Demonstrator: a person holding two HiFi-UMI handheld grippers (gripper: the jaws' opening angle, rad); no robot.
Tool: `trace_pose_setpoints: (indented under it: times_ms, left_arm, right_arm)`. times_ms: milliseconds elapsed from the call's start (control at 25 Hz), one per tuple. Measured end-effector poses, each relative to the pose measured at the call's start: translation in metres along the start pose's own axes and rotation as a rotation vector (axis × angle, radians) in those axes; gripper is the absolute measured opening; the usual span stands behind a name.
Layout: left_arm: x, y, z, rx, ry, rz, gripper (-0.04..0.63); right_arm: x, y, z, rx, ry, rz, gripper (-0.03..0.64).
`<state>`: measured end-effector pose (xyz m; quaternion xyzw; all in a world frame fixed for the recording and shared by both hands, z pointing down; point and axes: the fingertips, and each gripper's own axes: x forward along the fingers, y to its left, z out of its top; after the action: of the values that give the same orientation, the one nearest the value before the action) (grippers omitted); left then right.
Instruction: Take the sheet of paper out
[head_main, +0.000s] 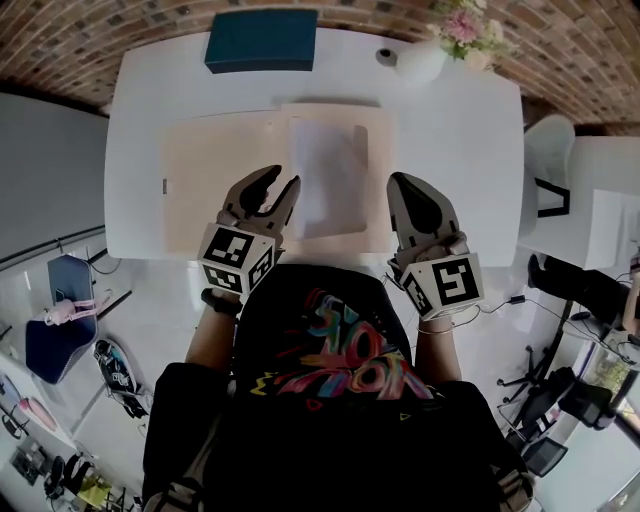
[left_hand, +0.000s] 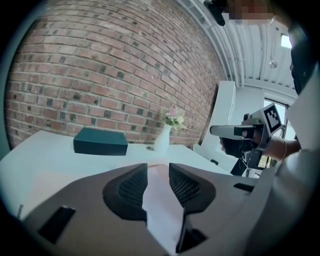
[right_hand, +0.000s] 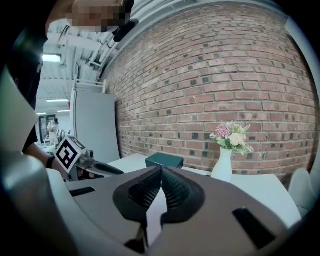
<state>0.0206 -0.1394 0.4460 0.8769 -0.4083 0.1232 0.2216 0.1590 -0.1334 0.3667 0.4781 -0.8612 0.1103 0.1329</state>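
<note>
Can't see the near edge of the tan folder (head_main: 215, 190) or the near side of the white table (head_main: 470, 150): blocked by both grippers and the person's torso. Can't make out the small round item just left of the vase (head_main: 420, 62). Only see forearms from the wrist down, both reaching toward the far side and side by side.

Holding left gripper (head_main: 283, 178) over the folder's near edge, pointed far and slightly down. Jaws partly apart, gripping nothing, paper visible through the gap. Can't tell contact.

Holding right gripper (head_main: 398, 182) at the folder's near right corner at the same tilt. Jaws closed tip to tip, empty.

Find sheet of paper (head_main: 328, 175) flat on the folder's right half, between the two grippers and just beyond their tips. Dark teal box (head_main: 262, 40) at far edge, well apart.
</note>
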Motion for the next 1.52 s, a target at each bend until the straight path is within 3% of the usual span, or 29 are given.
trace_pose_setpoints:
  times_ms: [280, 520, 960, 1360, 1520]
  left_arm:
    - [0.028, 0.01, -0.051, -0.018, 0.127, -0.037, 0.129]
    - [0.046, 0.011, -0.078, -0.077, 0.2, -0.081, 0.129]
    - [0.069, 0.024, -0.108, -0.373, 0.24, -0.124, 0.195]
    - [0.076, 0.034, -0.121, -0.466, 0.29, -0.12, 0.249]
    - [0.078, 0.035, -0.127, -0.505, 0.36, -0.125, 0.264]
  right_arm:
    - [0.009, 0.009, -0.01, 0.006, 0.014, 0.016, 0.021]
    - [0.017, 0.016, -0.026, 0.026, 0.053, 0.038, 0.021]
    - [0.024, 0.015, -0.037, 0.072, 0.068, 0.025, 0.021]
    - [0.025, 0.007, -0.05, 0.078, 0.111, 0.016, 0.021]
    - [0.028, 0.008, -0.045, 0.092, 0.097, 0.011, 0.021]
